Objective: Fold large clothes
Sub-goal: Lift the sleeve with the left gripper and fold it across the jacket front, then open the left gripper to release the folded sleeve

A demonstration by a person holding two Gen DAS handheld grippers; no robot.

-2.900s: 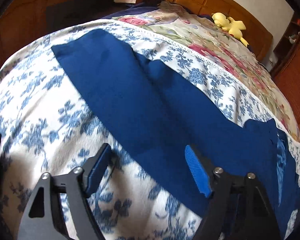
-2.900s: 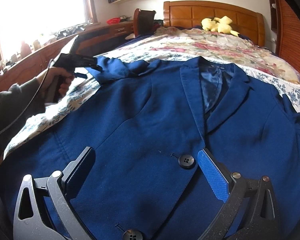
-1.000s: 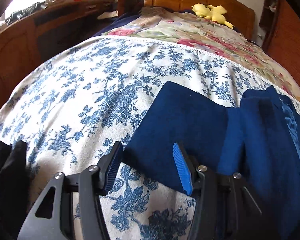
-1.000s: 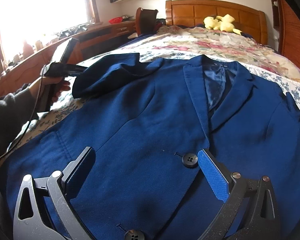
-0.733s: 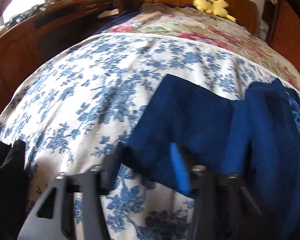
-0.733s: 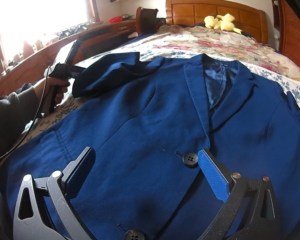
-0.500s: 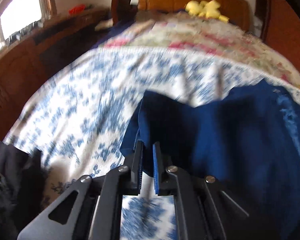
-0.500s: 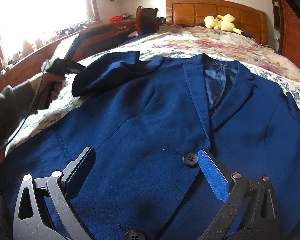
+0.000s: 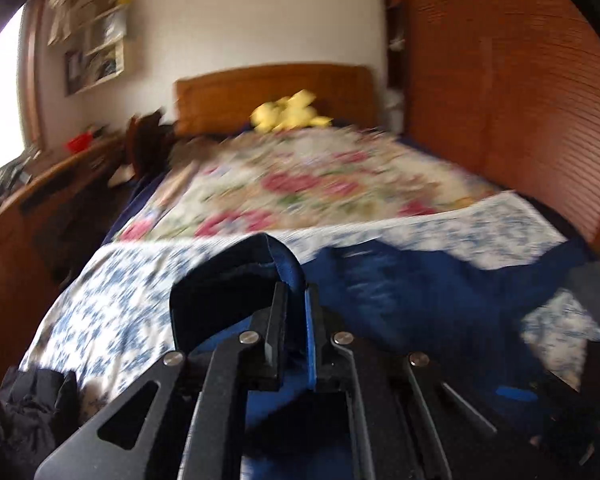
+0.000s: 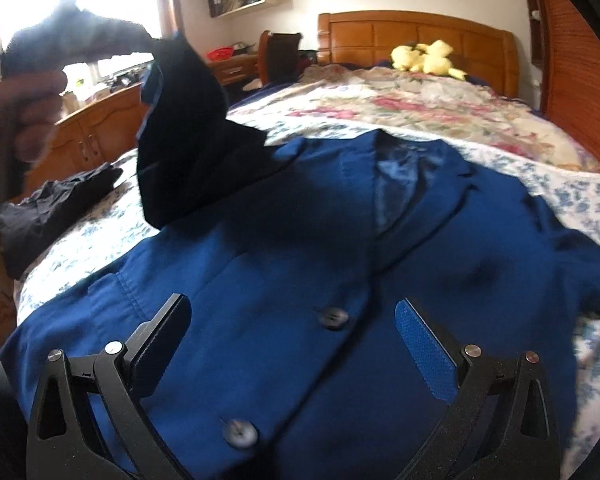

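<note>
A navy blue blazer lies face up and buttoned on the bed, collar toward the headboard. My left gripper is shut on the cuff of its sleeve, which loops up above the bedspread. In the right wrist view the same sleeve hangs raised at the upper left, under the hand holding the left gripper. My right gripper is open and empty, low over the blazer front near its buttons.
The bed has a blue-flowered white cover and a pink-flowered quilt behind it. A yellow plush toy sits at the wooden headboard. Dark clothing lies at the bed's left edge. Wooden cabinets run along the left.
My left gripper closed on the sleeve cuff and lifted it up off the bed toward the blazer body. My right gripper stayed open over the blazer front.
</note>
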